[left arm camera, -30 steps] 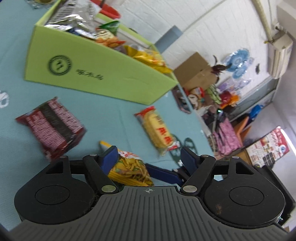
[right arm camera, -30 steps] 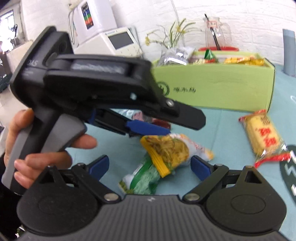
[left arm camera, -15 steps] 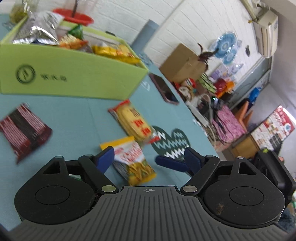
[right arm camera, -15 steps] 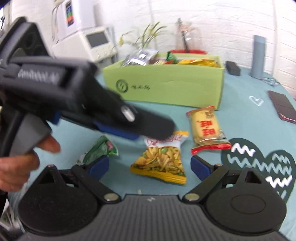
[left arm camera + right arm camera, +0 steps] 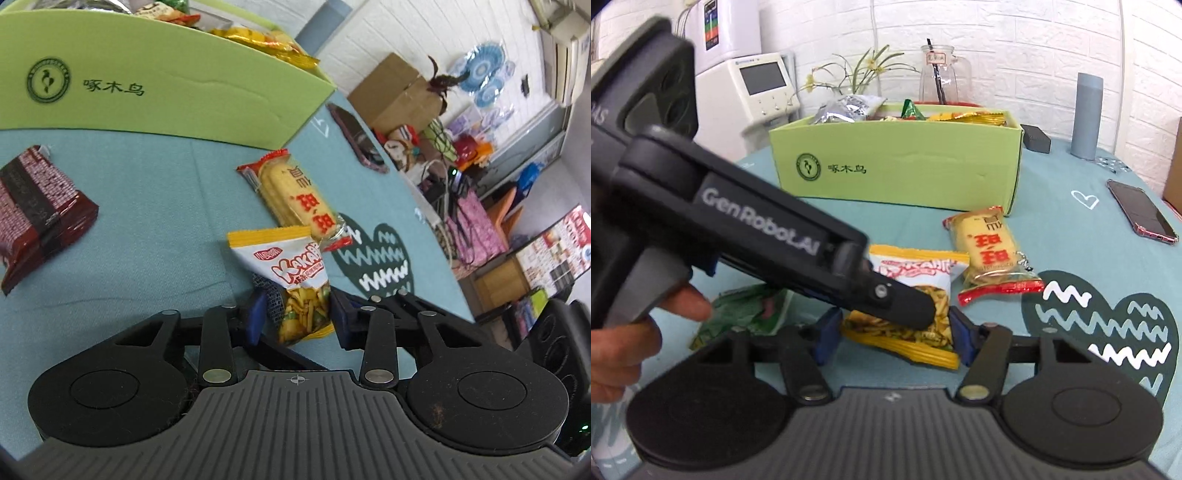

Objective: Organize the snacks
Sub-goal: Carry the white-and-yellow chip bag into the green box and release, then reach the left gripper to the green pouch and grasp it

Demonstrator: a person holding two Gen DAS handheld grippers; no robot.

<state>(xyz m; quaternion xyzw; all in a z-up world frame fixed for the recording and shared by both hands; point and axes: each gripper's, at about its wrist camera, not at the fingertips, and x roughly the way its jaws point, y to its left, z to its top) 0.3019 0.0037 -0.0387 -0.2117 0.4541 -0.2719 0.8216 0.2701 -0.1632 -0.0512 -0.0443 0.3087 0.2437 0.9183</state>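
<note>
The left gripper [image 5: 295,317] sits low over the teal surface [image 5: 147,221], angled down toward the yellow-and-white snack bag [image 5: 295,273], its blue fingers [image 5: 255,317] drawn in narrow against the two sides of the bag's lower end. In the right wrist view the left gripper's black body [image 5: 757,236] slants down from the upper left, a bare hand [image 5: 639,332] wrapped on its grey handle, its tip over the same bag [image 5: 916,291]. The right gripper [image 5: 892,338] lies close behind, level with the surface, its own fingers [image 5: 827,332] partly closed to either side of the bag's near yellow edge (whether they press it or only flank it I cannot tell).

The bag lies on the surface just in front of the green box [image 5: 897,170], its top corner touching the red-ended biscuit packet [image 5: 990,254]. A dark red packet [image 5: 37,206] lies well apart to the left, and a green packet [image 5: 750,310] sits beneath the left gripper's handle. The box holds silver and yellow packets. A phone [image 5: 1141,214] and a grey cylinder [image 5: 1087,114] stand off to the right.

Half a second ago both pairs of fingers stood wide, with the bag lying loose between them; both have since narrowed in on it. The left gripper has come lower and nearer, and the box now fills more of its view.
</note>
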